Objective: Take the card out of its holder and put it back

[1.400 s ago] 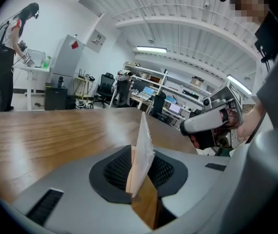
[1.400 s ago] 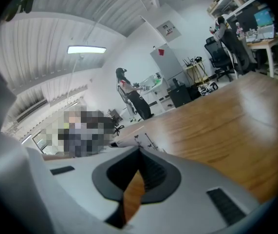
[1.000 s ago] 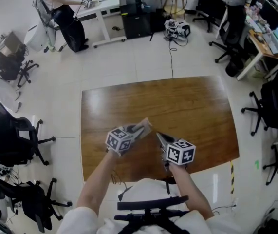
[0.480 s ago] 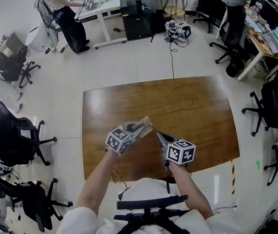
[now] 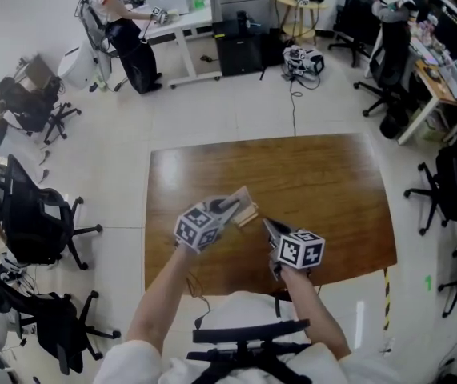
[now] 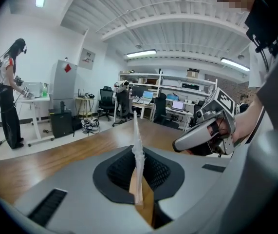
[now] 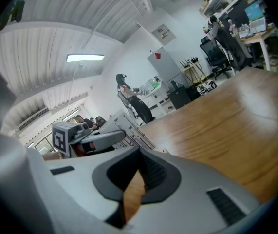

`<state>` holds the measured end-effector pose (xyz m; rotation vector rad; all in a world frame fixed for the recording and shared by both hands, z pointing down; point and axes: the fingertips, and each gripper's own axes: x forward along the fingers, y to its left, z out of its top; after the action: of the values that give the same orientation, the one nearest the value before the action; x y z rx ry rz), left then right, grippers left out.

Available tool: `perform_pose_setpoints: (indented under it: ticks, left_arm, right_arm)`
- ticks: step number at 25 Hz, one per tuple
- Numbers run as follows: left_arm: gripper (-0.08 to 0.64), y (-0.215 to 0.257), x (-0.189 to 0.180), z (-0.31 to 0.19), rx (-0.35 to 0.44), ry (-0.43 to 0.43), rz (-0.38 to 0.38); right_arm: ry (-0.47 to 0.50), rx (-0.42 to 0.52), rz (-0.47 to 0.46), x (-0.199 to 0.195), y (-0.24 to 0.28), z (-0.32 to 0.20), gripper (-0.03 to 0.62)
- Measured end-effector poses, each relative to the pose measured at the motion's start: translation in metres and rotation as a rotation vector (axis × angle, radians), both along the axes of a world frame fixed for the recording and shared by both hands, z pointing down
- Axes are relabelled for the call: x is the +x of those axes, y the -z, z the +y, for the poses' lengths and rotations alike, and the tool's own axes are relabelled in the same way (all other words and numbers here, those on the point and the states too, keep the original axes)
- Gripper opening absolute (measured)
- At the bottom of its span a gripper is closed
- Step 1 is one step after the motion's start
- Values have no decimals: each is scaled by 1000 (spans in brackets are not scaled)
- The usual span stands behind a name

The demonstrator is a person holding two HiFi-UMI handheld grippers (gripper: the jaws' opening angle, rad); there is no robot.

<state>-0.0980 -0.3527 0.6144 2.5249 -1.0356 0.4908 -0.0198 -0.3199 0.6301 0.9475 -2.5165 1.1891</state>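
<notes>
A clear plastic card holder point(image 5: 242, 206) with a pale card inside is pinched in my left gripper point(image 5: 232, 207), which is shut on it above the brown table point(image 5: 332, 178). In the left gripper view the holder point(image 6: 137, 140) stands edge-on between the closed pads. My right gripper point(image 5: 266, 224) hovers just right of the holder, apart from it, shut with nothing between its jaws. The right gripper view shows its own closed jaws point(image 7: 139, 155) and, to the left, the left gripper point(image 7: 97, 138) with the clear holder point(image 7: 135, 134) sticking out. The right gripper point(image 6: 202, 135) also shows in the left gripper view.
The table's near edge point(image 5: 324, 269) lies just under my hands. Office chairs point(image 5: 32, 214) stand left of the table and more chairs point(image 5: 452, 182) to the right. A person point(image 5: 116, 22) works at a white desk far back.
My left gripper has lifted a little with the holder still in it. The right gripper has stayed in place. The head view has shifted slightly.
</notes>
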Motion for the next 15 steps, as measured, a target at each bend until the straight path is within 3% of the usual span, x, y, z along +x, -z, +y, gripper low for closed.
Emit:
perform_pose_setpoints:
  ticks: [3,8,15]
  left_arm:
    - [8,22,-7,10,39,33,23]
    - [8,73,-17,34,105,169,163]
    - [8,105,-65,117,102,404,449]
  right_arm:
    - [-5,11,-11,-1,7,7,0]
    - [-16,31,-44,11,25,16,0]
    - [10,59,-63,-19,46,70,0]
